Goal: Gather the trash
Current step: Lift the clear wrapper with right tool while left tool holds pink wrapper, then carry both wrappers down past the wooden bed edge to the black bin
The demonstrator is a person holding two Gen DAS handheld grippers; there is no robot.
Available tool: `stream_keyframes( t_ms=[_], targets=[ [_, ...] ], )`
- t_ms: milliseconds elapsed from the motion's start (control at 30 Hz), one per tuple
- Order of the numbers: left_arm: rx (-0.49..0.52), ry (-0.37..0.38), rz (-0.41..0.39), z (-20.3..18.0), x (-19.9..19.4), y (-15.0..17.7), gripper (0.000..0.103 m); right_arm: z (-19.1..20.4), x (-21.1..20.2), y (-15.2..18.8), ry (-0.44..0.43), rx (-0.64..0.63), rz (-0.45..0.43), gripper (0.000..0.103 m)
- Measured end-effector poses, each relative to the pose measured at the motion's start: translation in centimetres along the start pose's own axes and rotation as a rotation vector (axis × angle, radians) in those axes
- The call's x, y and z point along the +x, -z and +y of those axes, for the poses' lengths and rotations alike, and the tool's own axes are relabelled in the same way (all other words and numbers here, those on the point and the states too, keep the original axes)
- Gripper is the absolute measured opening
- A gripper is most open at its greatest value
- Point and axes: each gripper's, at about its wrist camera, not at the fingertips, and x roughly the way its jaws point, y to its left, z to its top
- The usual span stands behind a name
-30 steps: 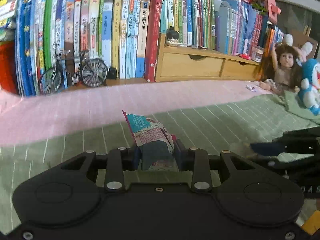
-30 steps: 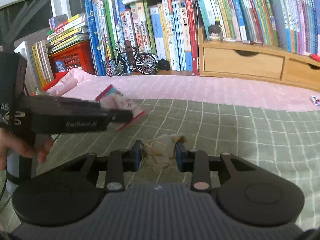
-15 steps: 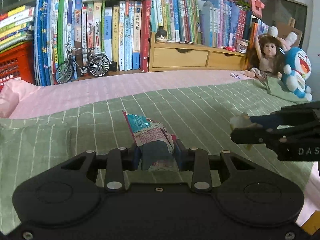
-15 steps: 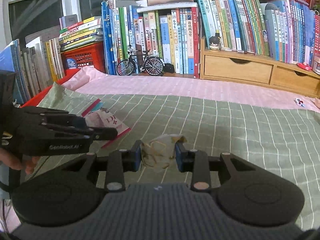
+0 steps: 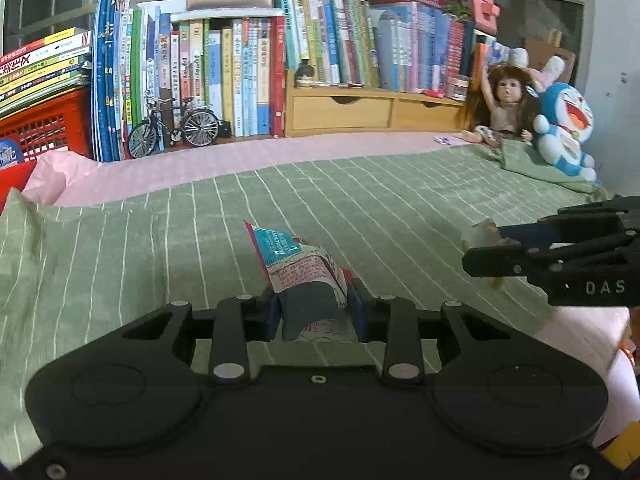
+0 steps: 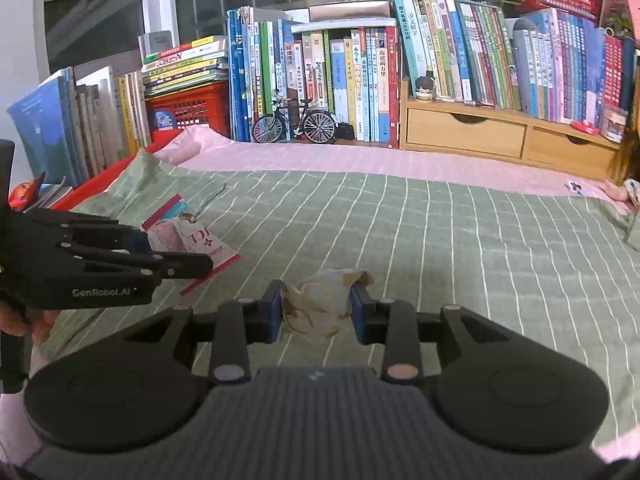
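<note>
My left gripper (image 5: 318, 314) is shut on a pink and teal snack wrapper (image 5: 296, 264), which sticks up and forward from between the pads. In the right wrist view the same wrapper (image 6: 192, 238) shows in the left gripper (image 6: 200, 262) at the left. My right gripper (image 6: 318, 314) is shut on a crumpled beige paper wad (image 6: 320, 304). Seen from the left wrist view, the right gripper (image 5: 476, 252) reaches in from the right with the paper wad (image 5: 480, 232) at its tip. Both are held above the green striped blanket (image 5: 360, 208).
Rows of books (image 5: 248, 76), a model bicycle (image 5: 174, 128) and a wooden drawer unit (image 5: 360, 110) line the back. A doll (image 5: 500, 108) and blue plush (image 5: 564, 128) sit at the right. A red crate (image 6: 188, 110) and stacked books stand left. A hand (image 6: 24, 324) holds the left gripper.
Both grippers have pulled back and up from the shelf, each keeping its trash; more of the blanket and bookshelf shows now.
</note>
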Motion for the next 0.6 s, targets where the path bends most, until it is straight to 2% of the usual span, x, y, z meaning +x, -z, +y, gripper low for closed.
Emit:
stream_keyframes(
  t_ms=[300,600],
  targets=[
    [0.012,0.030,0.015,-2.7,-4.0,3.9,0.033,0.7,-4.1,2.8,-0.012,0.016,-0.026,0.039],
    [0.032,0.093,0.040,-4.7,-8.0,7.7,0.033,2.2,-7.6,5.9,-0.025,-0.007,-0.037,0.039]
  ],
)
